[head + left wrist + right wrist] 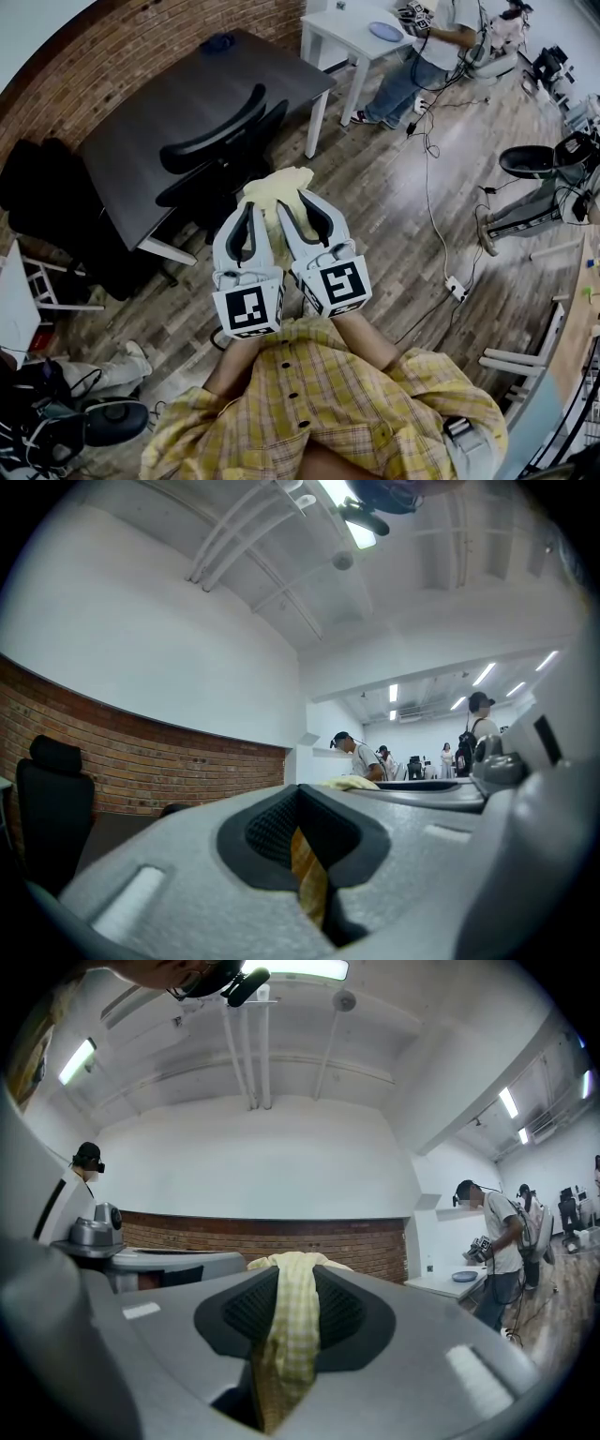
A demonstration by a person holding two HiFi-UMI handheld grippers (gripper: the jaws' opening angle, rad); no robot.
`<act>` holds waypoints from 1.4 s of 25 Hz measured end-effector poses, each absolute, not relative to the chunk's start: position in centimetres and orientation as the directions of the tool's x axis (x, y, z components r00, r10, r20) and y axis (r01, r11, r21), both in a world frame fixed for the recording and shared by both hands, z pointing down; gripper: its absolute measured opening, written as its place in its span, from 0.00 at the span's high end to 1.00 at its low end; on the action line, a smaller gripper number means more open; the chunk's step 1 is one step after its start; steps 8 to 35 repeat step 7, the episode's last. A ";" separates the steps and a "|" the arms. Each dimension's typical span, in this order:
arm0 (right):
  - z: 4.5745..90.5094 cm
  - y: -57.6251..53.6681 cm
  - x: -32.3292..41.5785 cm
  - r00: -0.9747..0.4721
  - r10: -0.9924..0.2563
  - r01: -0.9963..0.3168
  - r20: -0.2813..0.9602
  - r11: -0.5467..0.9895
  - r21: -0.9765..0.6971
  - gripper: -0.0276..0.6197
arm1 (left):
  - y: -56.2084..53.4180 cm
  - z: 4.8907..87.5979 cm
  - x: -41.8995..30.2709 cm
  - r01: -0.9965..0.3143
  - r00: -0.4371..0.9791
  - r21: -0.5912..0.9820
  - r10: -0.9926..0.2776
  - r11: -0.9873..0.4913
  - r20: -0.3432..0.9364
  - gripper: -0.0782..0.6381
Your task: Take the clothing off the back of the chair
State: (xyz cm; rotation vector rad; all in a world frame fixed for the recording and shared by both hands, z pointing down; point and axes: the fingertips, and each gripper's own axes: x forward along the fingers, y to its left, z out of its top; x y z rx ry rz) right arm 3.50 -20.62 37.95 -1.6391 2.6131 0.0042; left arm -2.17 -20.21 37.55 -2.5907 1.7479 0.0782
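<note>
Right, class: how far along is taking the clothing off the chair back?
Done: the back of the black chair looks bare. In hand: the yellow checked garment is bunched between the left gripper and the right gripper, both shut on it, and it appears lifted clear of the chair. Left: only setting it down somewhere; no place for it shows.

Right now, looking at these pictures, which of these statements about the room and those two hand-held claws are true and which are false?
1. The left gripper and the right gripper both pinch the yellow checked garment. True.
2. The office chair is white. False: it is black.
3. A brick wall runs behind the dark table. True.
4. The white table has nothing on it. False: a blue plate lies there.
</note>
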 end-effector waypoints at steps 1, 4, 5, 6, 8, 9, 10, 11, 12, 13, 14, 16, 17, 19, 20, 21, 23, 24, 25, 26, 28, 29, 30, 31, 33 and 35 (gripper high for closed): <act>37.9 -20.6 3.5 -0.434 -0.900 -0.900 -0.049 0.435 -0.029 0.78 | -20.2 37.5 -2.2 -0.927 0.373 0.015 -0.927 -0.374 -0.050 0.90; 38.0 -20.6 3.6 -0.431 -0.901 -0.901 -0.048 0.433 -0.029 0.78 | -20.2 37.5 -2.3 -0.928 0.370 0.017 -0.928 -0.371 -0.051 0.90; 38.0 -20.6 3.7 -0.431 -0.901 -0.901 -0.049 0.432 -0.029 0.78 | -20.2 37.5 -2.3 -0.929 0.369 0.017 -0.928 -0.370 -0.051 0.90; 38.1 -20.6 3.7 -0.430 -0.901 -0.902 -0.049 0.432 -0.029 0.78 | -20.3 37.5 -2.4 -0.929 0.368 0.017 -0.928 -0.369 -0.052 0.90; 38.1 -20.7 3.7 -0.429 -0.902 -0.902 -0.049 0.431 -0.029 0.78 | -20.3 37.5 -2.4 -0.929 0.367 0.018 -0.929 -0.369 -0.052 0.90; 38.1 -20.7 3.7 -0.429 -0.902 -0.902 -0.049 0.431 -0.029 0.78 | -20.3 37.5 -2.4 -0.929 0.367 0.018 -0.929 -0.369 -0.052 0.90; 38.1 -20.7 3.7 -0.429 -0.902 -0.902 -0.049 0.431 -0.029 0.78 | -20.3 37.5 -2.4 -0.929 0.367 0.018 -0.929 -0.369 -0.052 0.90; 38.1 -20.7 3.7 -0.429 -0.902 -0.902 -0.049 0.431 -0.029 0.78 | -20.3 37.5 -2.4 -0.929 0.367 0.018 -0.929 -0.369 -0.052 0.90; 38.1 -20.7 3.7 -0.429 -0.902 -0.902 -0.049 0.431 -0.029 0.78 | -20.3 37.5 -2.4 -0.929 0.367 0.018 -0.929 -0.369 -0.052 0.90; 38.1 -20.7 3.7 -0.429 -0.902 -0.902 -0.049 0.431 -0.029 0.78 | -20.3 37.5 -2.4 -0.929 0.367 0.018 -0.929 -0.369 -0.052 0.90; 38.1 -20.7 3.7 -0.429 -0.902 -0.902 -0.049 0.431 -0.029 0.78 | -20.3 37.5 -2.4 -0.929 0.367 0.018 -0.929 -0.369 -0.052 0.90; 38.1 -20.7 3.7 -0.429 -0.902 -0.902 -0.049 0.431 -0.029 0.78 | -20.3 37.5 -2.4 -0.929 0.367 0.018 -0.929 -0.369 -0.052 0.90; 38.1 -20.7 3.7 -0.429 -0.902 -0.902 -0.049 0.431 -0.029 0.78 | -20.3 37.5 -2.4 -0.929 0.367 0.018 -0.929 -0.369 -0.052 0.90; 38.1 -20.7 3.7 -0.429 -0.902 -0.902 -0.049 0.431 -0.029 0.78 | -20.3 37.5 -2.4 -0.929 0.367 0.018 -0.929 -0.369 -0.052 0.90; 38.1 -20.7 3.7 -0.429 -0.902 -0.902 -0.049 0.431 -0.029 0.78 | -20.3 37.5 -2.4 -0.929 0.367 0.018 -0.929 -0.369 -0.052 0.90; 38.1 -20.7 3.7 -0.429 -0.902 -0.902 -0.049 0.431 -0.029 0.78 | -20.3 37.5 -2.4 -0.929 0.367 0.018 -0.929 -0.369 -0.052 0.90; 38.1 -20.7 3.7 -0.429 -0.902 -0.902 -0.049 0.431 -0.029 0.78 | -20.3 37.5 -2.4 -0.929 0.367 0.018 -0.929 -0.369 -0.052 0.90; 38.1 -20.7 3.7 -0.429 -0.902 -0.902 -0.049 0.431 -0.029 0.78 | -20.3 37.5 -2.4 -0.929 0.367 0.018 -0.929 -0.369 -0.052 0.90; 38.1 -20.7 3.7 -0.429 -0.902 -0.902 -0.049 0.431 -0.029 0.78 | -20.3 37.5 -2.4 -0.929 0.367 0.018 -0.929 -0.369 -0.052 0.90; 38.1 -20.7 3.7 -0.429 -0.902 -0.902 -0.049 0.431 -0.029 0.78 | -20.3 37.5 -2.4 -0.929 0.367 0.018 -0.929 -0.369 -0.052 0.90; 38.1 -20.7 3.7 -0.429 -0.902 -0.902 -0.049 0.431 -0.029 0.78 | -20.3 37.5 -2.4 -0.929 0.367 0.018 -0.929 -0.369 -0.052 0.90; 38.1 -20.7 3.7 -0.429 -0.902 -0.902 -0.049 0.431 -0.029 0.78 | -20.3 37.5 -2.4 -0.929 0.367 0.018 -0.929 -0.369 -0.052 0.90; 38.1 -20.7 3.7 -0.429 -0.902 -0.902 -0.049 0.431 -0.029 0.78 | -20.3 37.5 -2.4 -0.929 0.367 0.018 -0.929 -0.369 -0.052 0.90; 38.1 -20.7 3.7 -0.429 -0.902 -0.902 -0.049 0.431 -0.029 0.78 | -20.3 37.5 -2.4 -0.929 0.367 0.018 -0.929 -0.369 -0.052 0.90; 38.1 -20.7 3.7 -0.429 -0.902 -0.902 -0.049 0.431 -0.029 0.78 | -20.3 37.5 -2.4 -0.929 0.367 0.018 -0.929 -0.369 -0.052 0.90; 38.1 -20.7 3.7 -0.429 -0.902 -0.902 -0.049 0.431 -0.029 0.78 | -20.3 37.5 -2.4 -0.929 0.367 0.018 -0.929 -0.369 -0.052 0.90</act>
